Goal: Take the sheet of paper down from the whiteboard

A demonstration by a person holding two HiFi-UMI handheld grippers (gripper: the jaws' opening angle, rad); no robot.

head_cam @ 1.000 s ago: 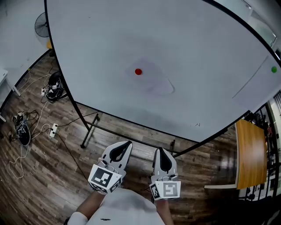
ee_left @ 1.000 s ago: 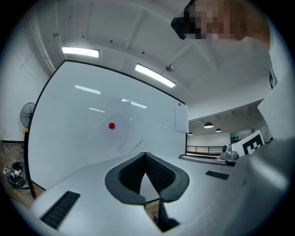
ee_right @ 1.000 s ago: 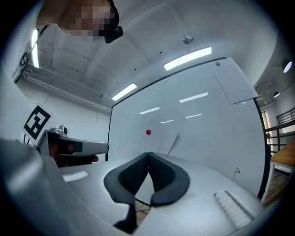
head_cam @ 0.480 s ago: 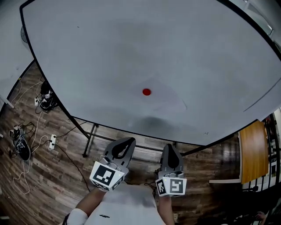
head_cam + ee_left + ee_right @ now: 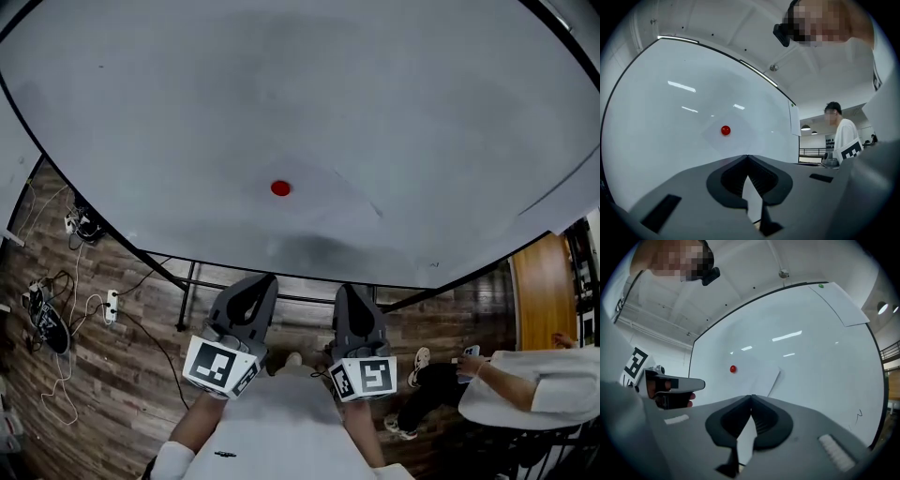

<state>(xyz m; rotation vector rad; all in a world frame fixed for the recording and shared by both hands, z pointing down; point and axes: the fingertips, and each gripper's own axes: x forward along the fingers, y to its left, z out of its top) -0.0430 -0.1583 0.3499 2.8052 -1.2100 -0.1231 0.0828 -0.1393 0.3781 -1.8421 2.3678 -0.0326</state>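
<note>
A white sheet of paper (image 5: 323,202) hangs on the whiteboard (image 5: 300,84), pinned at its upper corner by a red magnet (image 5: 280,188). The sheet (image 5: 757,373) shows tilted in the right gripper view, the magnet (image 5: 733,368) at its top left. In the left gripper view the magnet (image 5: 725,130) sits on a faint sheet (image 5: 731,138). My left gripper (image 5: 262,279) and right gripper (image 5: 349,289) are side by side below the board's lower edge, pointing at it, apart from the paper. Both are shut with nothing in them; the tips (image 5: 747,156) (image 5: 751,396) meet.
A second sheet (image 5: 839,303) with a green magnet (image 5: 820,286) hangs at the board's far right. The board's stand (image 5: 187,291) is on the wooden floor, with cables (image 5: 47,309) at left. A person (image 5: 525,384) sits at lower right beside a wooden table (image 5: 539,291).
The whiteboard has come nearer and fills more of the head view. Both shut grippers have moved toward it. A seated person has come into view at lower right.
</note>
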